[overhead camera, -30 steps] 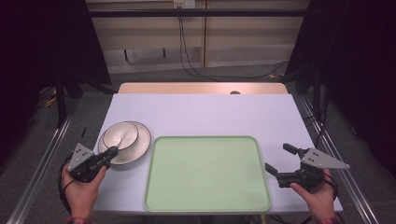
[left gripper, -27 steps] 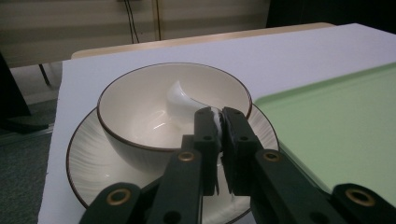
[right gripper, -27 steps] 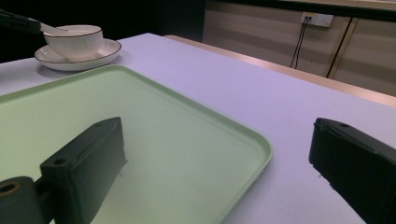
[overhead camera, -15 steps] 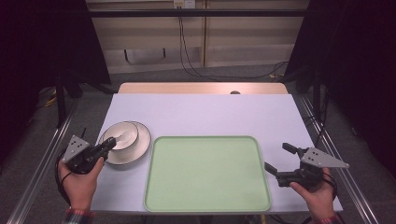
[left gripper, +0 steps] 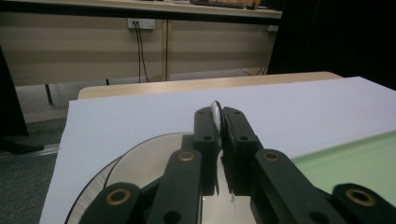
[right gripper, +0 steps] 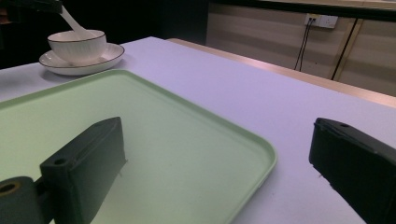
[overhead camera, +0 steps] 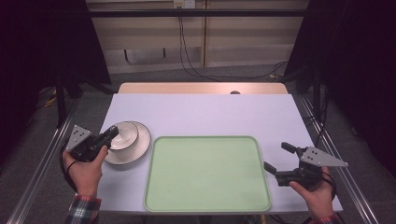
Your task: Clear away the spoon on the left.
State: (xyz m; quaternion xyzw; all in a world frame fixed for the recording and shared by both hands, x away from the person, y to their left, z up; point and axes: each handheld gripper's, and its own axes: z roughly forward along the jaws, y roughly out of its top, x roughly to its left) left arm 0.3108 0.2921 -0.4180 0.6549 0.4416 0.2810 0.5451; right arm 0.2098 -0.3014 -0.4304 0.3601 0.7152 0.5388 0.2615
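A white bowl (overhead camera: 125, 133) sits on a white plate (overhead camera: 139, 150) at the table's left. A white spoon (left gripper: 215, 111) stands tilted in the bowl, and my left gripper (overhead camera: 112, 132) is shut on its handle, the jaws pressed either side of it. From the right gripper view the bowl (right gripper: 77, 45), the plate (right gripper: 81, 66) and the spoon (right gripper: 71, 21) show far off. A pale green tray (overhead camera: 205, 175) lies front and centre. My right gripper (overhead camera: 276, 156) hangs open just past the tray's right rim, with nothing between its jaws.
The table top (overhead camera: 210, 114) is white with a wooden strip along its far edge. Metal rails run along both sides of the table. Cables hang from a wall socket behind it.
My left gripper has moved a little forward and up, so its tip now stands over the bowl. The right gripper, the plate and the tray have kept still.
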